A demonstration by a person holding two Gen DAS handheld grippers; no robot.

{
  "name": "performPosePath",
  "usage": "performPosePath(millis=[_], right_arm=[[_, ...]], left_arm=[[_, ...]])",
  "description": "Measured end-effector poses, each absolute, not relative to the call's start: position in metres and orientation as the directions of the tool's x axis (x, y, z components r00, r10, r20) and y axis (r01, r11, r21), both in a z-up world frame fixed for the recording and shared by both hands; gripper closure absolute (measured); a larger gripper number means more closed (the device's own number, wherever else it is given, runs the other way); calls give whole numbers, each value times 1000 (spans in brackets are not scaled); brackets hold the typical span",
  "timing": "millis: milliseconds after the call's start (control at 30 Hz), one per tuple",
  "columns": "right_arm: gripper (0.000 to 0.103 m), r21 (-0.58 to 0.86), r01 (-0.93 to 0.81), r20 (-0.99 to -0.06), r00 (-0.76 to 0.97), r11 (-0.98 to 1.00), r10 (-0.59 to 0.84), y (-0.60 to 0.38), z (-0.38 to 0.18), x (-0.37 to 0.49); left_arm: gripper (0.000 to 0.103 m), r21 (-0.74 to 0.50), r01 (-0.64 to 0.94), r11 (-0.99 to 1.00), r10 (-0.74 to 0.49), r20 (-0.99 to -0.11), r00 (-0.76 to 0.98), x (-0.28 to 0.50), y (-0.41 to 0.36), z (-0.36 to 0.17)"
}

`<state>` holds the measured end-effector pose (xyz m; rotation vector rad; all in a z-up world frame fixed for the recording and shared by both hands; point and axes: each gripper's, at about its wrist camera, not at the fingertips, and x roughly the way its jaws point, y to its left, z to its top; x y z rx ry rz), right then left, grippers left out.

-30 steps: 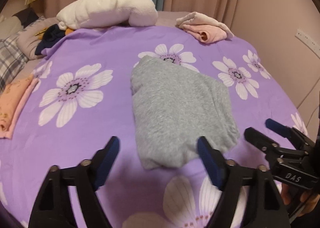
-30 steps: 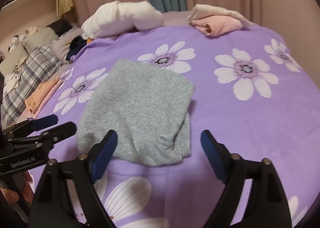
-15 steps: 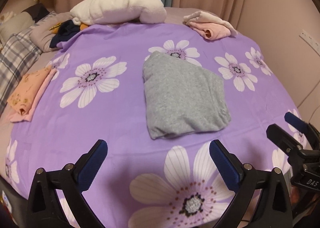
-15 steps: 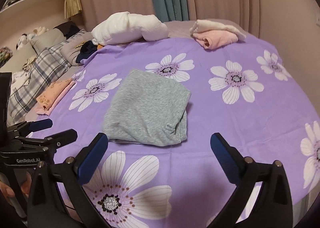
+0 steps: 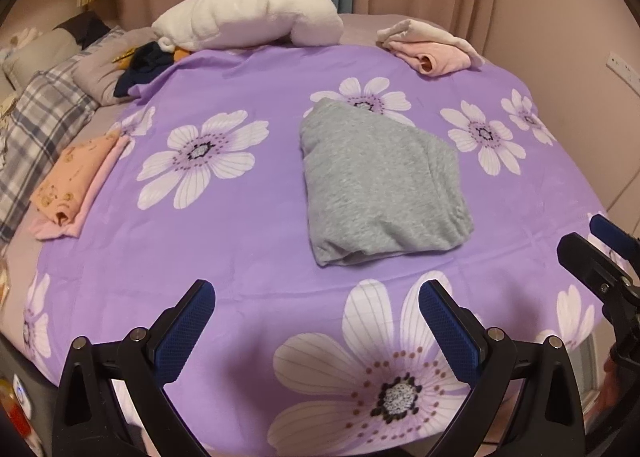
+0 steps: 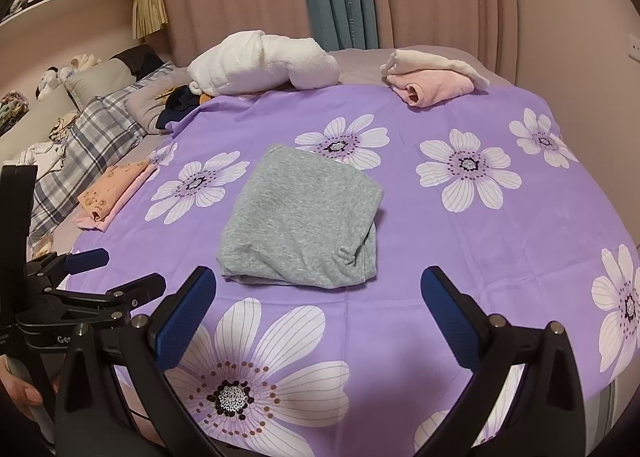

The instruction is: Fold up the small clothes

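Observation:
A folded grey garment (image 5: pixel 380 181) lies on the purple flowered sheet (image 5: pixel 248 249), also in the right wrist view (image 6: pixel 304 217). My left gripper (image 5: pixel 316 321) is open and empty, held back from the garment near the bed's front edge; it also shows at the left of the right wrist view (image 6: pixel 116 273). My right gripper (image 6: pixel 318 305) is open and empty, short of the garment's near edge; it also shows at the right of the left wrist view (image 5: pixel 592 241).
A folded orange and pink garment (image 5: pixel 76 185) lies at the left edge. A folded pink and cream garment (image 5: pixel 430 47) and a white rolled blanket (image 5: pixel 248 17) lie at the back. Plaid bedding (image 5: pixel 36 129) is at the left. Curtains and a wall stand behind.
Both grippers have pulled back from the grey garment toward the bed's front edge and stayed open. The garment lies still and folded.

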<state>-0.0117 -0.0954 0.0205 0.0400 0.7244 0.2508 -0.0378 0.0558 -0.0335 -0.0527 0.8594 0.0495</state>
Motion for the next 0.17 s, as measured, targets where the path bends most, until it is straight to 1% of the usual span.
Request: performPosePath(millis=[167], right_arm=[[0, 128, -211, -650, 720, 969, 243, -96, 21, -13]], left_arm=[[2, -11, -61, 998, 32, -752, 658, -37, 53, -30]])
